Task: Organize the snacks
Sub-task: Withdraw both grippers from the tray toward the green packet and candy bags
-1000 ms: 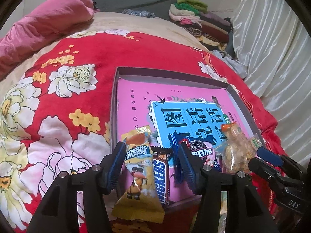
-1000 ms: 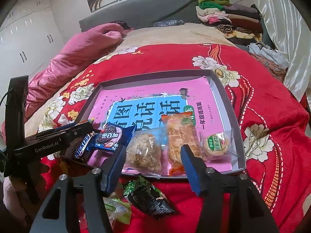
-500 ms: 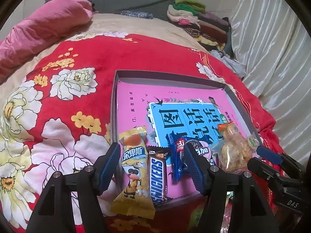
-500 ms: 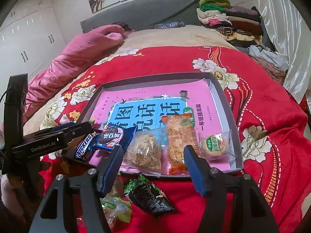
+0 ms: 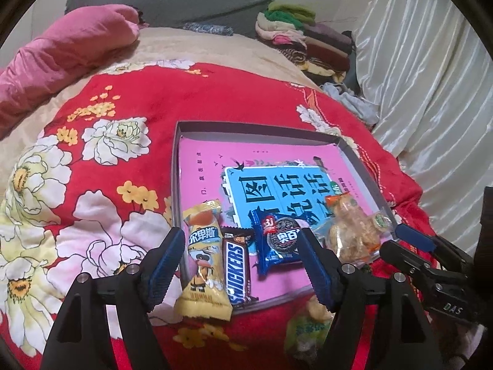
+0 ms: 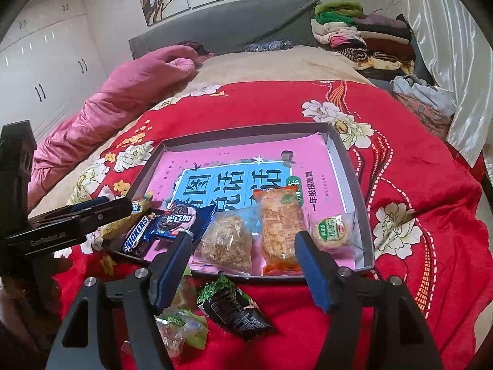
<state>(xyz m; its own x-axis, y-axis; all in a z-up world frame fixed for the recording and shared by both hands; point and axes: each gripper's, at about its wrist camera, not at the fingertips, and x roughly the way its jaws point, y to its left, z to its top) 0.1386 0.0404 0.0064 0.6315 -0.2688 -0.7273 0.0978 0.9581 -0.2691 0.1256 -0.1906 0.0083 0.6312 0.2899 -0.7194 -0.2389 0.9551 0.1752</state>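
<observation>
A grey tray (image 5: 177, 166) (image 6: 345, 166) with a pink and blue sheet lies on the red floral blanket. Along its near edge lie a yellow snack pack (image 5: 205, 256), a Snickers bar (image 5: 237, 265) (image 6: 137, 236), a blue Oreo pack (image 5: 277, 237) (image 6: 177, 222), a clear crumbly snack bag (image 6: 226, 242), an orange cracker pack (image 6: 279, 225) and a round green-labelled cake (image 6: 329, 231). My left gripper (image 5: 238, 263) is open and empty above the yellow pack and Snickers. My right gripper (image 6: 243, 269) is open and empty above the tray's near edge. A dark green packet (image 6: 234, 305) and a light green candy bag (image 6: 181, 326) lie outside the tray.
A pink quilt (image 6: 123, 98) lies at the back left, folded clothes (image 6: 360, 37) at the back right, white curtains (image 5: 431, 77) on the right. The right gripper shows at the right edge of the left wrist view (image 5: 431, 259); the left gripper shows at the left of the right wrist view (image 6: 71, 228).
My left gripper has opened, let go of the yellow pack and drawn back; the pack now rests on the tray's near corner. My right gripper has drawn back slightly.
</observation>
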